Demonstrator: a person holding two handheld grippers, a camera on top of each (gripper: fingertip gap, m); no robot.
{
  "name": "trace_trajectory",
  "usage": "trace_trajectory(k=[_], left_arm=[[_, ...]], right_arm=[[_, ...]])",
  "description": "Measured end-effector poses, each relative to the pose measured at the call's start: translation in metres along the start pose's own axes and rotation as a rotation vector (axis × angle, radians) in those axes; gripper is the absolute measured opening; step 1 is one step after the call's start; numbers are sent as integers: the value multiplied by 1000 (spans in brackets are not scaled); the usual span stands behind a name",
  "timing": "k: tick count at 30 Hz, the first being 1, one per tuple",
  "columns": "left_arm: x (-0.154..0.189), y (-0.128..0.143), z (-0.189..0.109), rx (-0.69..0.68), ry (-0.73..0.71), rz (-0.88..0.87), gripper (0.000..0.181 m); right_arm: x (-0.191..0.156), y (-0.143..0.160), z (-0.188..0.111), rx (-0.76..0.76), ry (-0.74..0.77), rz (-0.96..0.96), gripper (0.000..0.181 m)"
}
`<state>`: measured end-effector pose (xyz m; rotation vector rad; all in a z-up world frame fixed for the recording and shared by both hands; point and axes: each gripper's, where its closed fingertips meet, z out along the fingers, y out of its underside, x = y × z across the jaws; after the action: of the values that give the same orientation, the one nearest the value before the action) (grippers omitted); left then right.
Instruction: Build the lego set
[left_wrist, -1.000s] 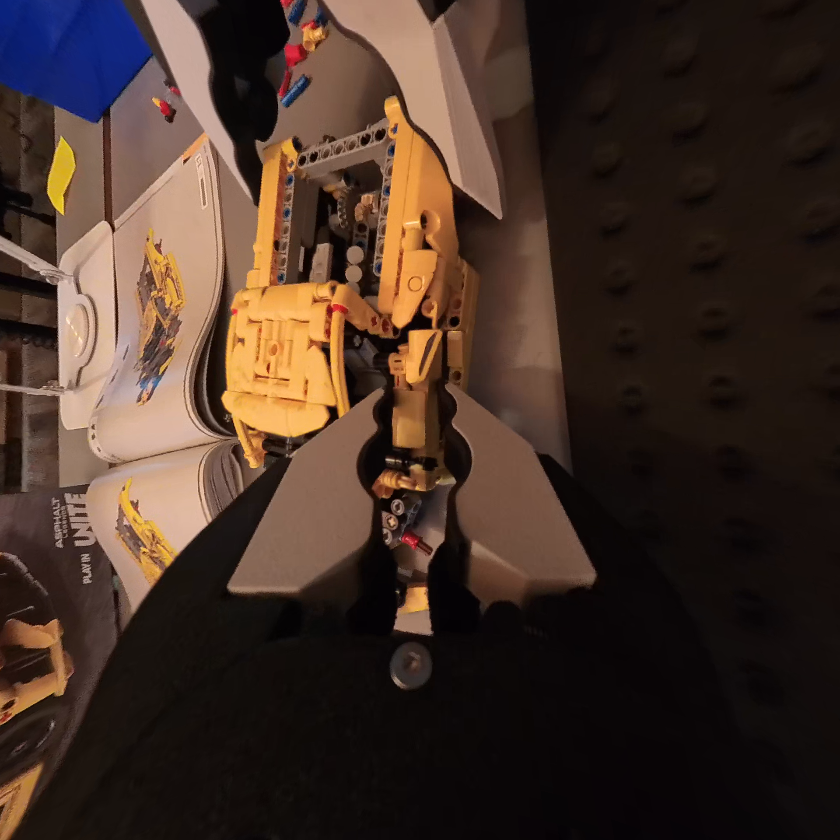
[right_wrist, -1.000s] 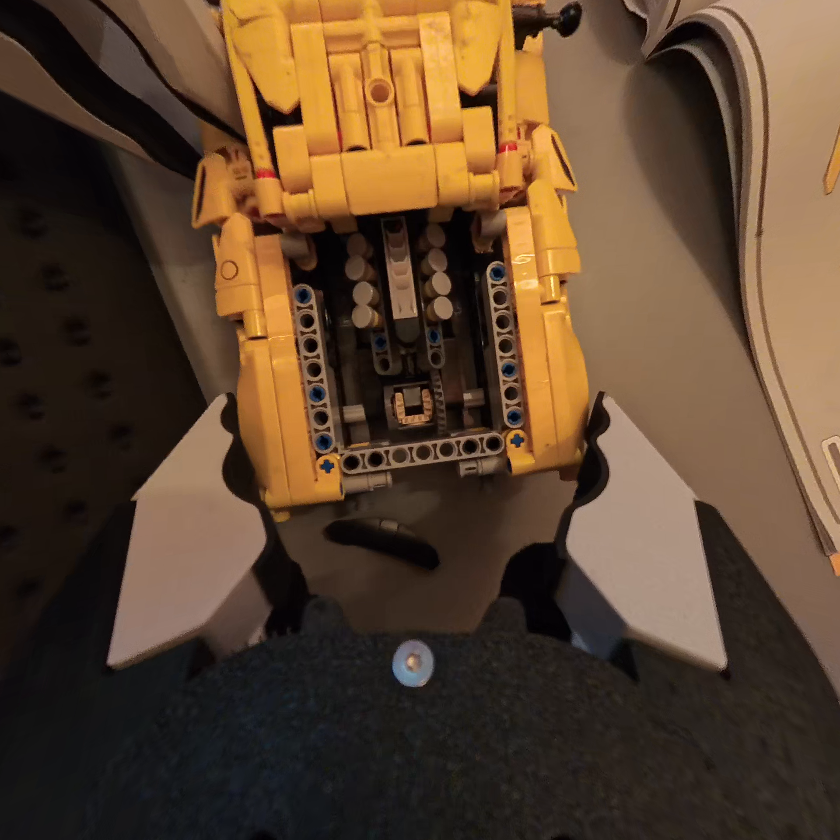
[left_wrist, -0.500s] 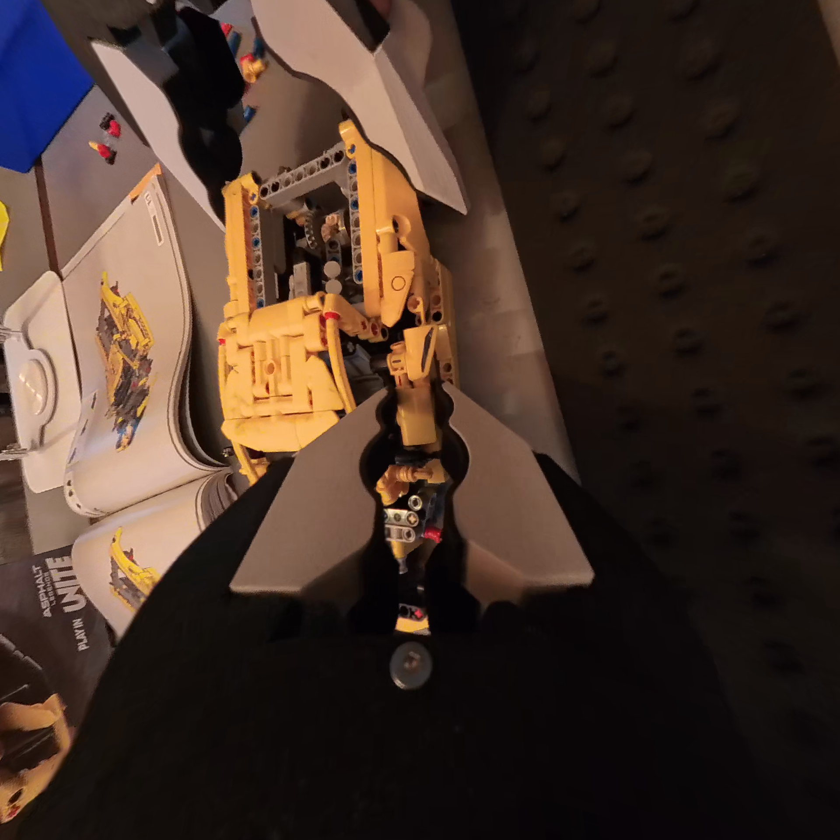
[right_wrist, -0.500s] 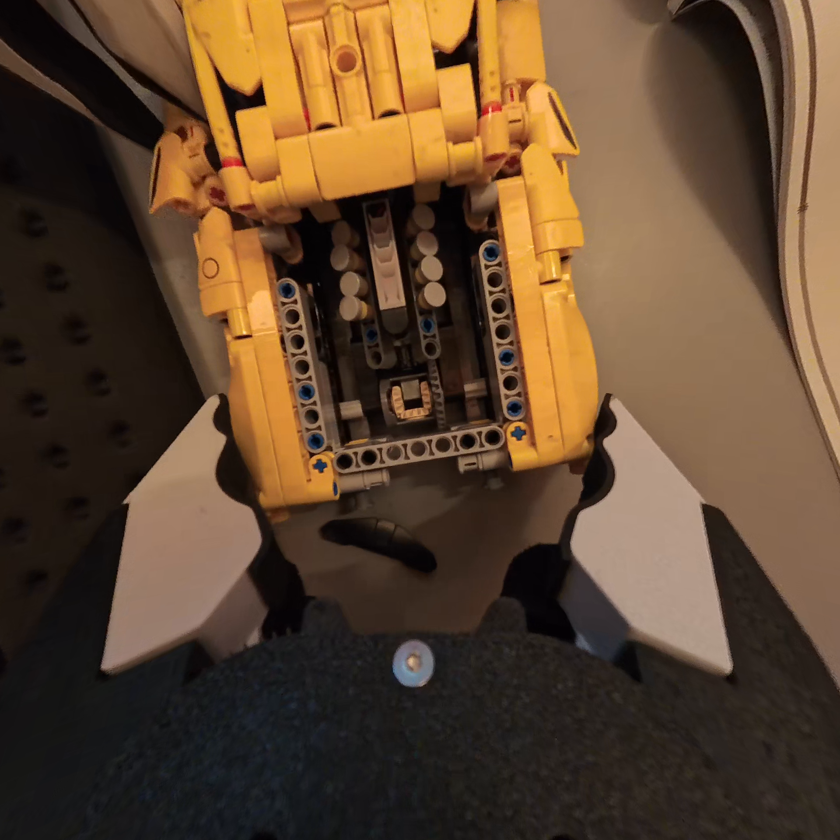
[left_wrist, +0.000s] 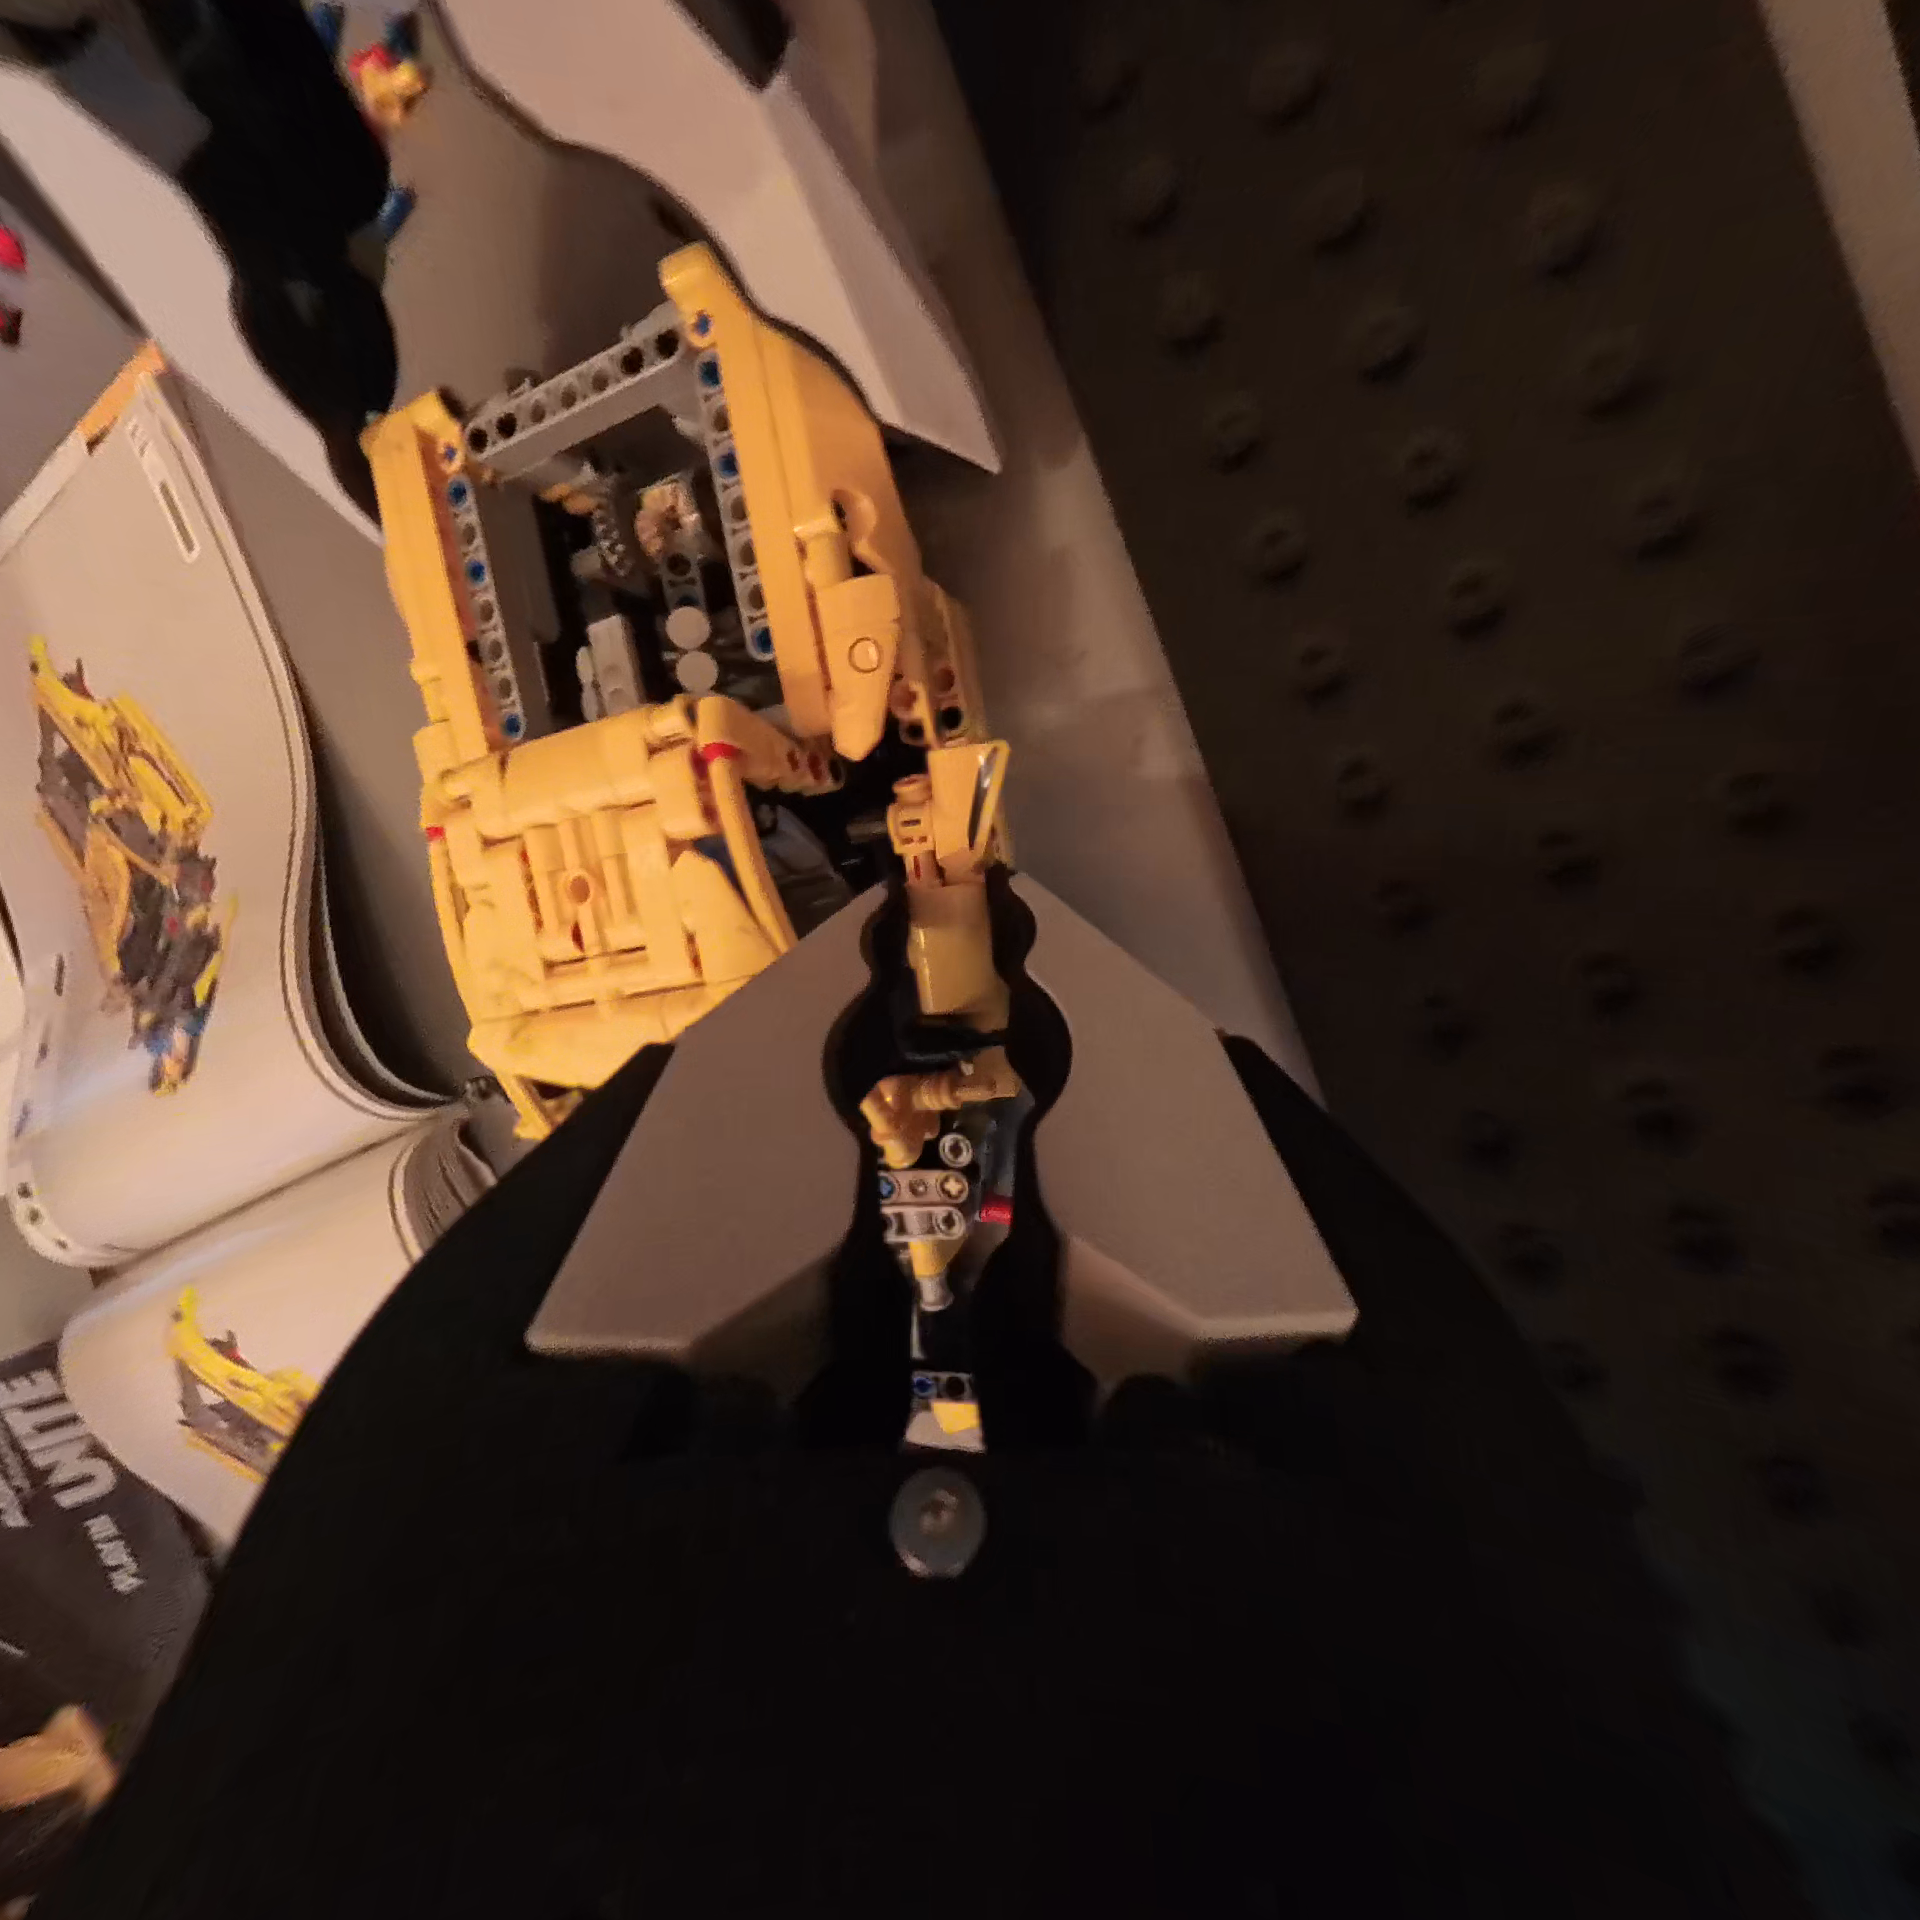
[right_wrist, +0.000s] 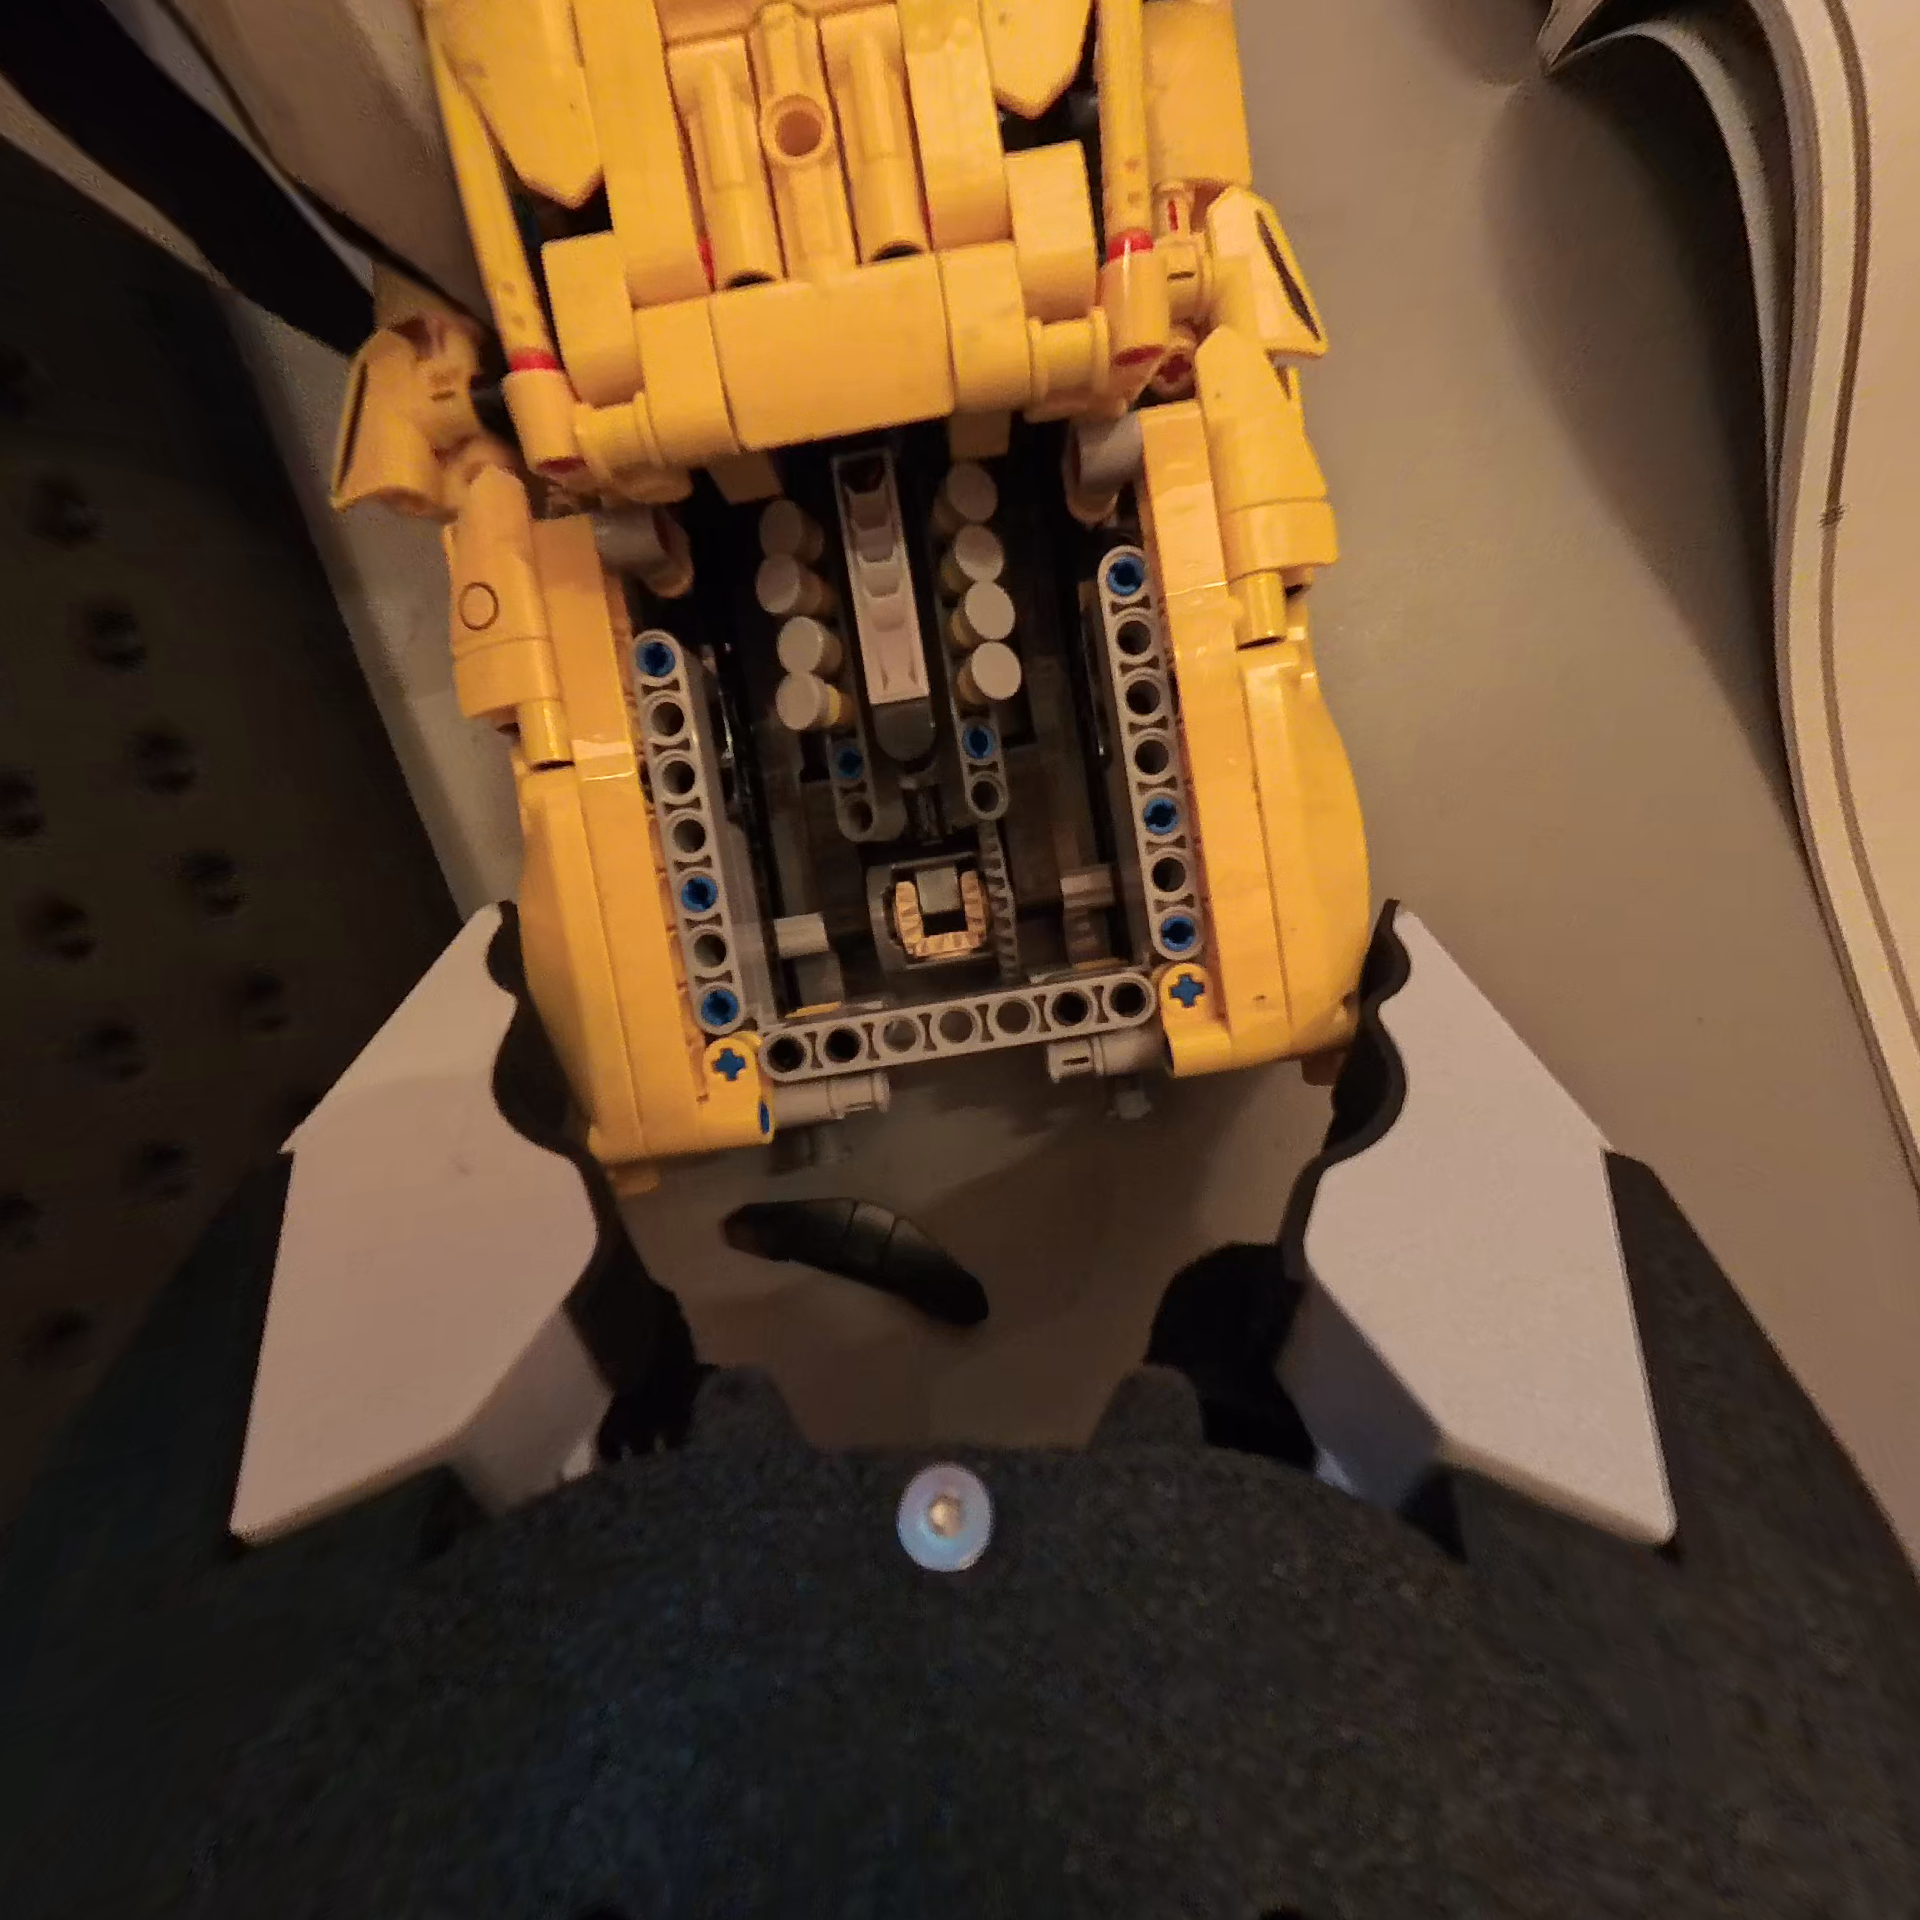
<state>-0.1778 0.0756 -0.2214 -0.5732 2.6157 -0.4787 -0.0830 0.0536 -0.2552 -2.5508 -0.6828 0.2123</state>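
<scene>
- The yellow car model (right_wrist: 914, 665) lies on the grey desk (right_wrist: 1507, 727), filling the upper middle of the right wrist view; its side panels and roof section are on, so you look well along in the build.
- Its rear bay stands uncovered: grey holed beams (right_wrist: 956, 1029) and a gear show, so by my judgement the covering parts are left to fit.
- Your left hand-held gripper (left_wrist: 940, 935) is clenched on a narrow yellow side piece (left_wrist: 951, 935) at the model's lower right in the left wrist view.
- Your right hand-held gripper (right_wrist: 940, 1008) is spread wide, its fingers (right_wrist: 416, 1195) flanking the rear corners; whether they press the body I cannot tell.
- A black curved piece (right_wrist: 862, 1242) lies loose on the desk just behind the model.
- The open instruction booklet (left_wrist: 156, 779) sits at the left, small loose parts (left_wrist: 384, 73) at the top left, and the desk edge runs close on the right: mind it.
</scene>
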Motion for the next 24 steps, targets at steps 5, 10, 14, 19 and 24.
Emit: trace_trajectory(k=[5, 10, 14, 19, 24], left_arm=[[-1, 0, 1, 17, -1, -89, 16], [-3, 0, 1, 28, 53, -189, 16], [-3, -1, 1, 59, 62, -232, 16], [2, -3, -14, 146, 43, -341, 30], [1, 21, -40, 192, -127, -474, 32]], right_arm=[[1, 3, 1, -31, 19, -26, 150], [1, 3, 1, -44, 20, -26, 149], [3, 2, 1, -30, 27, -22, 149], [2, 4, -5, -16, 48, -28, 149], [3, -6, -29, 110, 116, 18, 142]])
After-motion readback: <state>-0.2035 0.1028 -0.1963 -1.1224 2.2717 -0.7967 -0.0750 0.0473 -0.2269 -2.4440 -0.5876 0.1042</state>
